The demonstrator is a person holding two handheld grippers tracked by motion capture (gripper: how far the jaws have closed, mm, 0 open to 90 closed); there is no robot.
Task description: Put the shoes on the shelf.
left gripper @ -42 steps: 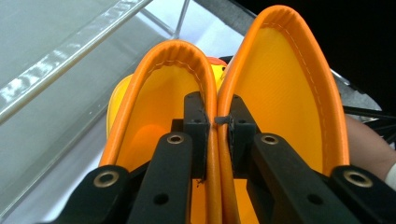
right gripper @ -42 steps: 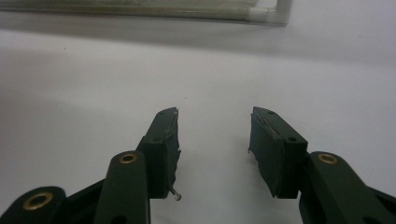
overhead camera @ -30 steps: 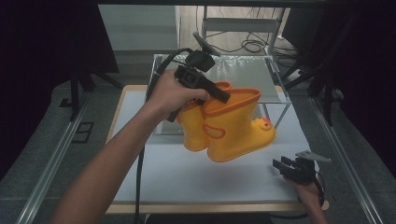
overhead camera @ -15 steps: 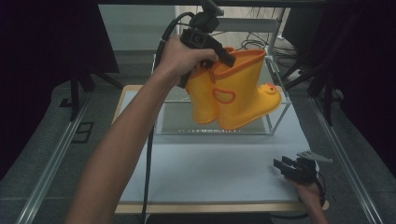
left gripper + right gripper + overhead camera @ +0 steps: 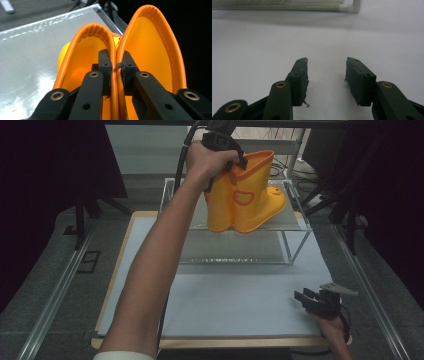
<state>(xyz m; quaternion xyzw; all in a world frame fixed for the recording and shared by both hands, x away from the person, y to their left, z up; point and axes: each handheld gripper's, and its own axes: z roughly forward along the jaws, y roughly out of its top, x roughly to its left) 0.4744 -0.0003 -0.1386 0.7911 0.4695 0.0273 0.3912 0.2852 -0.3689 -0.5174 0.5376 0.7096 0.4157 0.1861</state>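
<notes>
Yellow rubber boots (image 5: 245,200), one pair, orange-trimmed at the cuffs, an orange-outlined patch on the outer shaft, child-sized by appearance. Location: hanging directly beneath the left claw (image 5: 231,164), soles just above or barely touching the top tier of the wire-and-mesh shelf (image 5: 295,222) that stands at the far end of the desk (image 5: 240,305); contact cannot be told from the high view. Grip: left claw closed on the two inner cuff walls pressed together, one pad inside each boot (image 5: 112,70), so both boots hang from a single pinch. Right claw (image 5: 327,80): open, holding nothing, resting low over the bare desk surface near its front right corner (image 5: 320,301), well apart from the boots. Handling, by judgement: light, hollow, moulded rubber or soft plastic; the shafts are flexible and give under the pads, while the rolled cuff edge offers a firmer bead to bite on. The surface looks smooth and somewhat slick, so a shallow pinch could let one boot slide out. Not fragile. Best hold: deep over the doubled cuffs, as now, pads well below the rim. The toes are heavier than the shafts and the pair hangs tilted, so set it down heels and soles flat before loosening.
</notes>
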